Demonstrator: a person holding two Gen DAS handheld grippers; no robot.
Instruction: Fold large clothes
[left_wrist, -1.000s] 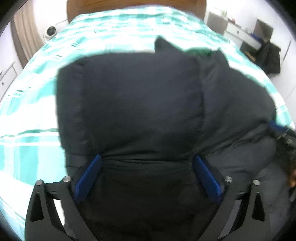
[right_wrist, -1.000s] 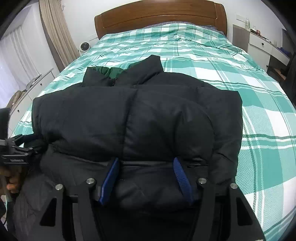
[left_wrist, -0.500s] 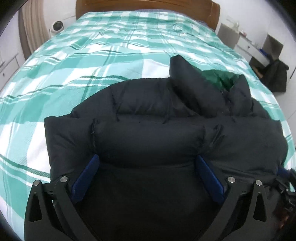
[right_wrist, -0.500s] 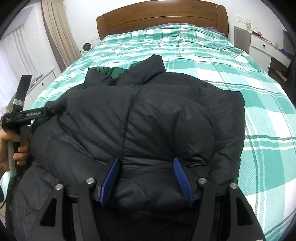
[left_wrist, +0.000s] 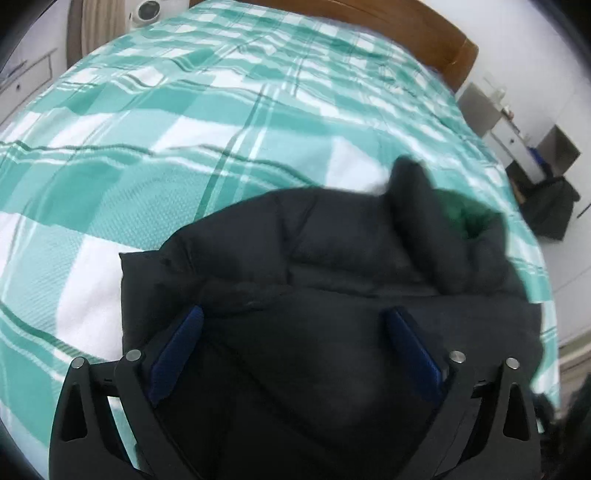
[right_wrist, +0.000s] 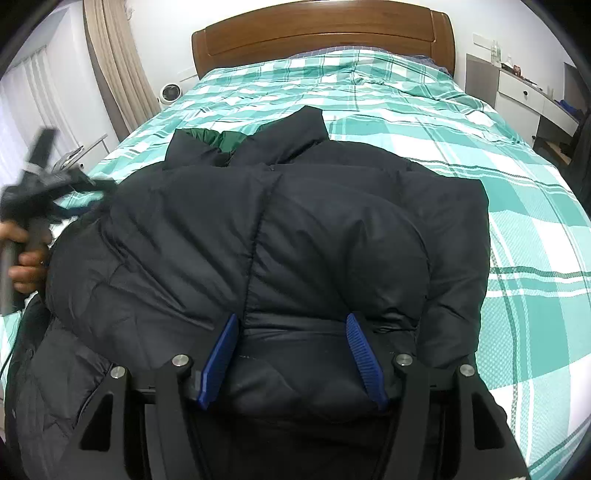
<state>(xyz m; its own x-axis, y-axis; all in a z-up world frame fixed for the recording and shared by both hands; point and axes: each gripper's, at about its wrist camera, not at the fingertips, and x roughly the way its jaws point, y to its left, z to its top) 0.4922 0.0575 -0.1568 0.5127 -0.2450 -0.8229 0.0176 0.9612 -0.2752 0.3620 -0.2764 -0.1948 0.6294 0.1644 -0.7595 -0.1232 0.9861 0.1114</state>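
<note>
A curtain (right_wrist: 110, 70) hangs at the far left, a small white fan (right_wrist: 170, 92) beside it near the headboard (right_wrist: 321, 29); white drawers (right_wrist: 532, 96) stand at the right. One black puffer jacket (right_wrist: 295, 229), green-lined at the collar, lies on the bed (right_wrist: 424, 110) across its foot edge, its folded bulk filling the view ahead of both tools. The left hand-held gripper (left_wrist: 291, 332) stands wide, jacket fabric bunched between its two blue pads (left_wrist: 177, 350); whether it grips is unclear. The right hand-held gripper (right_wrist: 291, 332), also spread, has a quilted fold bulging between its pads. Since half a second ago the left one has swung leftward and blurred, while the right view is nearly unchanged.
</note>
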